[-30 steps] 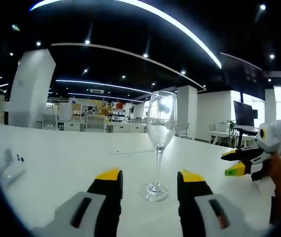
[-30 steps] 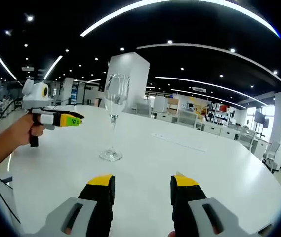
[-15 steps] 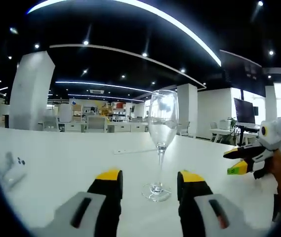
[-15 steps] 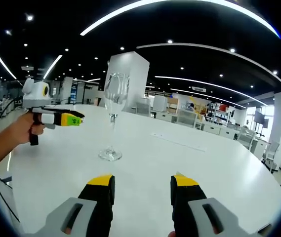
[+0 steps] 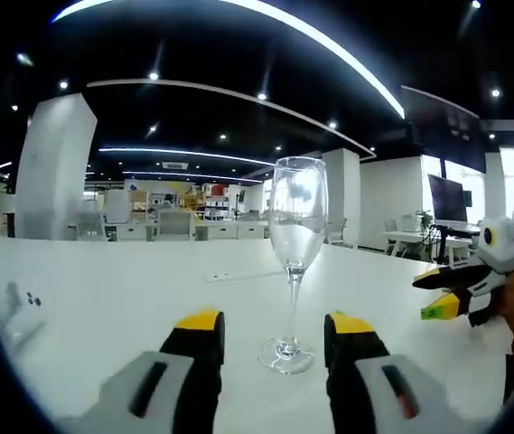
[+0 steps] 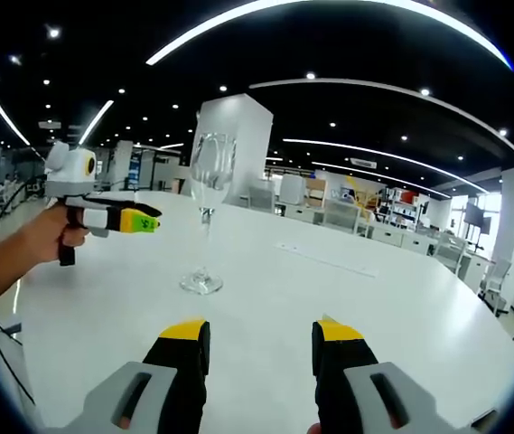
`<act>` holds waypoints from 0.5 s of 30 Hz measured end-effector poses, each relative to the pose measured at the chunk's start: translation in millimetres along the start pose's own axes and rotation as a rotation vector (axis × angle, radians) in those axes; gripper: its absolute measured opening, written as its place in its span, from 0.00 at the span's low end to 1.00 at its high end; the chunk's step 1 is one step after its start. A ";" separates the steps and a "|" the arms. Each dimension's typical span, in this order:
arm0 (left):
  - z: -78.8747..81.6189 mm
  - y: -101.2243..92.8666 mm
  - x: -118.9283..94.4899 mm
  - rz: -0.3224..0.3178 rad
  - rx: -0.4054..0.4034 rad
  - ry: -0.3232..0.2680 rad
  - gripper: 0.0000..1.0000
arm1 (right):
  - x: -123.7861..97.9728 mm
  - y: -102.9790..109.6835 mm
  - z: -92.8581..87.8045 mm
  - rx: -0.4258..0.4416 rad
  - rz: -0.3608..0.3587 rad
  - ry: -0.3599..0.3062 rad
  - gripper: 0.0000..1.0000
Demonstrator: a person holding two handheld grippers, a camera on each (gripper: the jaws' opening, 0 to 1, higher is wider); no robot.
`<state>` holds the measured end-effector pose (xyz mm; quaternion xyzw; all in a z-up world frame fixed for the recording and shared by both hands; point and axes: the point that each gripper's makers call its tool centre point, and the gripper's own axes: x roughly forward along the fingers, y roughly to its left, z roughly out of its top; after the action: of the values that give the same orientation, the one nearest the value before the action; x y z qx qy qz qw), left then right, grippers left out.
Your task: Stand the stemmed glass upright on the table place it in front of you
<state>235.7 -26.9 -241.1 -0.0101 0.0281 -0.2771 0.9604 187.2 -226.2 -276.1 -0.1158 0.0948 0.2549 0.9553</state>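
Left gripper view: your left gripper (image 5: 275, 334) has eased slightly closer, jaws wide around the upright stemmed glass (image 5: 294, 262) at frame center on the surface (image 5: 103, 298); your right gripper (image 6: 261, 348) hangs wide and empty. Placement looks finished.

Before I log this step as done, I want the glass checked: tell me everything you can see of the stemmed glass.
The stemmed glass is clear and looks empty, with a tall narrow bowl, a thin stem and a round foot. It stands upright with its foot flat on the white table. In the left gripper view it stands just ahead of the gap between the left gripper's open yellow-tipped fingers, which do not touch it. In the right gripper view it stands left of centre, apart from the right gripper.
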 end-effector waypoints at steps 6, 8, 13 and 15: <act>-0.7 -0.3 6.7 -0.001 0.007 0.010 0.44 | -0.1 -0.4 0.3 0.001 -0.001 -0.001 0.48; 0.0 0.2 8.2 0.001 0.009 0.010 0.44 | 0.1 -0.4 0.1 -0.001 -0.001 0.000 0.48; 0.9 -0.6 11.5 0.000 0.014 0.010 0.44 | 0.0 -0.8 0.3 0.000 -0.003 -0.001 0.48; 0.2 -0.9 13.8 -0.001 0.015 0.016 0.44 | -0.2 -0.6 0.4 0.000 -0.003 -0.001 0.48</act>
<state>246.8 -35.0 -241.6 -0.0005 0.0334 -0.2777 0.9601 187.4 -226.7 -275.6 -0.1159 0.0941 0.2533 0.9558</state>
